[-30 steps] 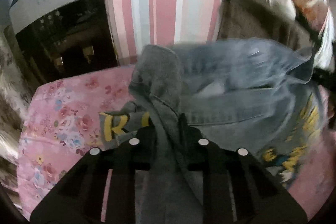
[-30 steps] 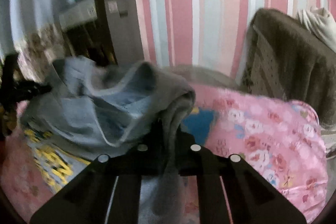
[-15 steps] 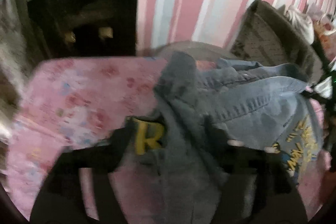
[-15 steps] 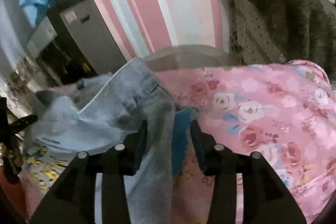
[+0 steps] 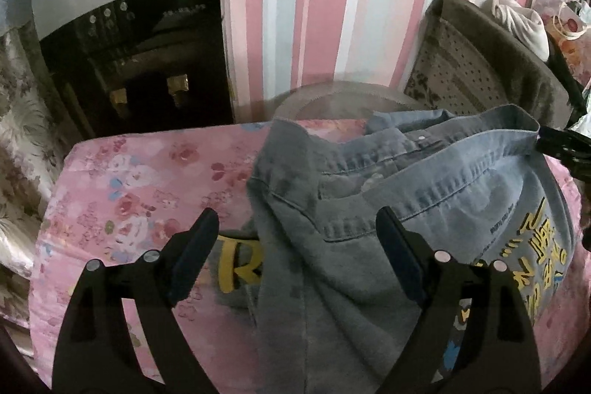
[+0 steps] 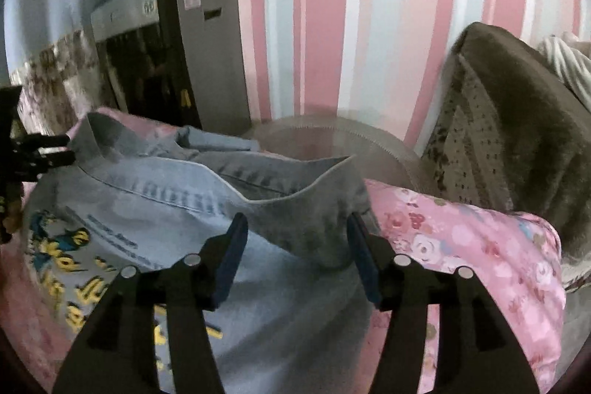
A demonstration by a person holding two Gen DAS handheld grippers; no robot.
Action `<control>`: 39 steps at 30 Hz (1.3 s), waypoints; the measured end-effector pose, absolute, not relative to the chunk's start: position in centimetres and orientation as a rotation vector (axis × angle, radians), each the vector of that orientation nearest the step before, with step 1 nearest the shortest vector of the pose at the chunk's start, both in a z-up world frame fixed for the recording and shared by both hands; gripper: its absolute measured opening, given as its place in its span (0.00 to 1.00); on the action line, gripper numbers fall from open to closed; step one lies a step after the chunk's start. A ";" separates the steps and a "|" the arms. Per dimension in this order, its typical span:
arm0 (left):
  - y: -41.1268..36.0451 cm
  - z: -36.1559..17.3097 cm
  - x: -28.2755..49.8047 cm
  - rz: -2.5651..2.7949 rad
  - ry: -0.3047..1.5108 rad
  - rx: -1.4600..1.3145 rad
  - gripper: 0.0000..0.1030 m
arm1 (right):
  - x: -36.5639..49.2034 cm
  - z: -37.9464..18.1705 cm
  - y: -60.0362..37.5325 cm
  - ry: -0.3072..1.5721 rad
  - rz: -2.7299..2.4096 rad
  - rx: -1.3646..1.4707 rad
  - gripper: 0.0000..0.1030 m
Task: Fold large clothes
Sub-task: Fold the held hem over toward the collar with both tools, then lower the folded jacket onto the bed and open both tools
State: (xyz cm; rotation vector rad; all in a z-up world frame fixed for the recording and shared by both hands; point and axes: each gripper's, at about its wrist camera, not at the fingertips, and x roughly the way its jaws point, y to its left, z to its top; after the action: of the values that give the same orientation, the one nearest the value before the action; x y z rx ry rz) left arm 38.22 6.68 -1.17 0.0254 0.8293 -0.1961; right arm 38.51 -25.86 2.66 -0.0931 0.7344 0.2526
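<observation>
My left tongs and right tongs have just been opening — soft, rumpled denim jacket lies loose between both, ungripped.

Both tools: black arms, silver screws, blue pads.

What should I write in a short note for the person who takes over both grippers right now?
Left gripper: open, its jaws have just been opening; the denim jacket lies between them, not pinched.
Right gripper: open, also just opened; the jacket's grey folded edge sits loose between its jaws.
Jacket: on the pink floral bedcover, upper part folded over, printed side with yellow lettering up.
Done: one fold laid and released.
Left: probably smooth the bunched folded edge and fold again to a compact shape.
</observation>
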 end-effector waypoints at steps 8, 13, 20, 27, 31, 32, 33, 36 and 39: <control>7.4 -1.4 38.5 -0.176 0.831 0.034 0.85 | 40.8 2.4 -26.5 0.713 0.246 -0.110 0.09; 7.7 -0.9 38.8 -0.179 0.834 0.044 0.90 | 43.9 4.4 -29.5 0.707 0.170 0.058 0.07; 4.5 -3.4 42.3 -0.184 0.982 0.239 0.69 | 44.8 2.0 -28.4 0.842 0.173 -0.014 0.29; 5.2 -2.9 43.0 -0.209 0.958 0.152 0.10 | 39.4 1.7 -31.7 0.841 0.181 0.060 0.55; 6.9 -1.4 42.0 -0.173 0.863 0.089 0.09 | 38.7 -0.8 -32.5 0.908 0.185 0.111 0.54; 7.3 -0.8 41.5 -0.174 0.829 0.062 0.09 | 38.5 -1.4 -32.4 0.914 0.192 0.115 0.53; 7.4 -0.4 41.3 -0.176 0.811 0.056 0.09 | 38.4 -1.8 -32.1 0.910 0.198 0.109 0.41; 7.5 -1.5 42.6 -0.173 0.868 0.054 0.10 | 37.8 -2.0 -30.7 0.871 0.137 0.005 0.08; 7.1 -3.5 43.6 -0.170 0.930 0.087 0.14 | 37.3 -2.2 -29.0 0.840 0.061 -0.157 0.05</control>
State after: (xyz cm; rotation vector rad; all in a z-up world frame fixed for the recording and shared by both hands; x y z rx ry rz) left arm 43.65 7.08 -3.47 0.0870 0.9296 -0.1704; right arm 37.29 -29.00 -2.18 -0.1572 0.8399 0.0607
